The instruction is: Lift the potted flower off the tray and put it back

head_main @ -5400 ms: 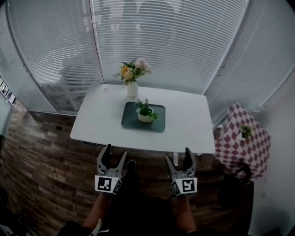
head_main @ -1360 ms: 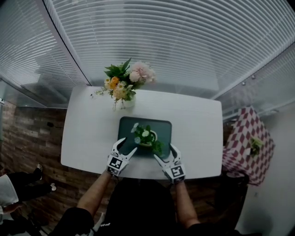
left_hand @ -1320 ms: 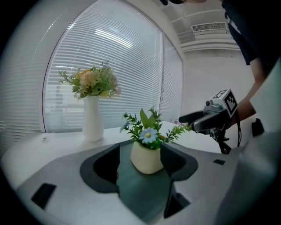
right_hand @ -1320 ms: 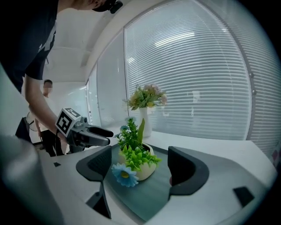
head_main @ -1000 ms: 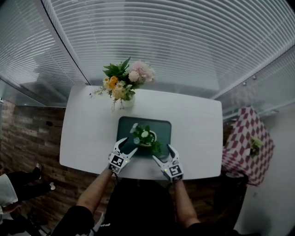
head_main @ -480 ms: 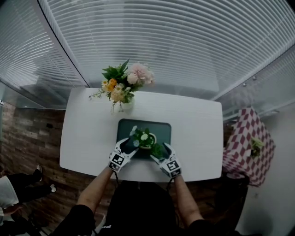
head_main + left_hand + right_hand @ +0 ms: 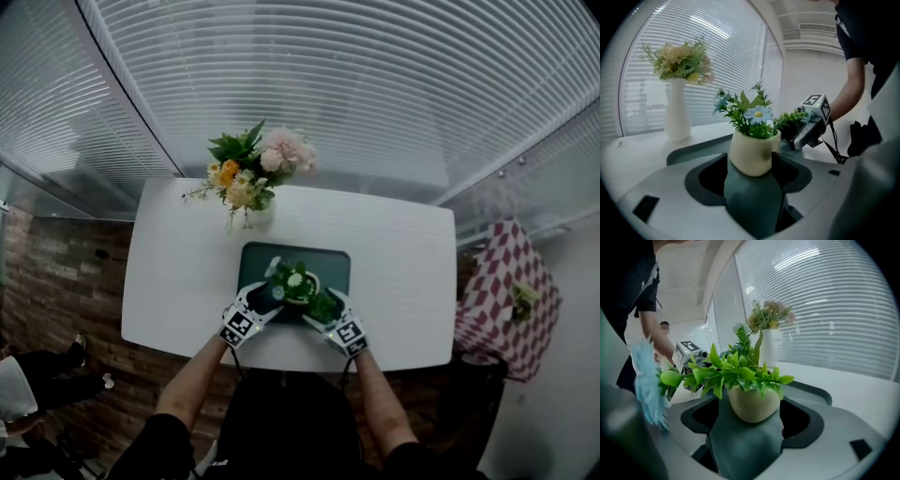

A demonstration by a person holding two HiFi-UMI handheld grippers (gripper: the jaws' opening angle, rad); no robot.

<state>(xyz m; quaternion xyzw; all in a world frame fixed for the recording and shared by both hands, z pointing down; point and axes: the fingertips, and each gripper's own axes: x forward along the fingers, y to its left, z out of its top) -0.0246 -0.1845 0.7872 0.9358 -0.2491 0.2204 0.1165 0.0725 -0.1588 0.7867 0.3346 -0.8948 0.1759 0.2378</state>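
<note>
Head view: potted flower (image 7: 295, 281) stands upright on the dark green tray (image 7: 330, 259), near the front edge of the white table (image 7: 183, 272). The left gripper (image 7: 262, 298) reaches in from the pot's near left and the right gripper (image 7: 324, 307) from its near right, so the pot sits between the two tools. Half a second ago both grippers were a little further back; now their tips lie over the tray's front part, the right one under the trailing leaves. A white vase of mixed flowers (image 7: 251, 178) stands behind the tray.

Left gripper view: the jaws are spread wide and clamp nothing. The cream pot stands at their mouth, centred between the two dark pads, on the tray. Whether a pad touches it cannot be told. Its long axis is vertical, with a pale blue daisy facing this camera. The right gripper shows just beyond the pot.

Right gripper view: these jaws are likewise parted and released, with the pot at their mouth, centred. Green leaves spill over the rim toward this side; the stems rise straight up.
</note>
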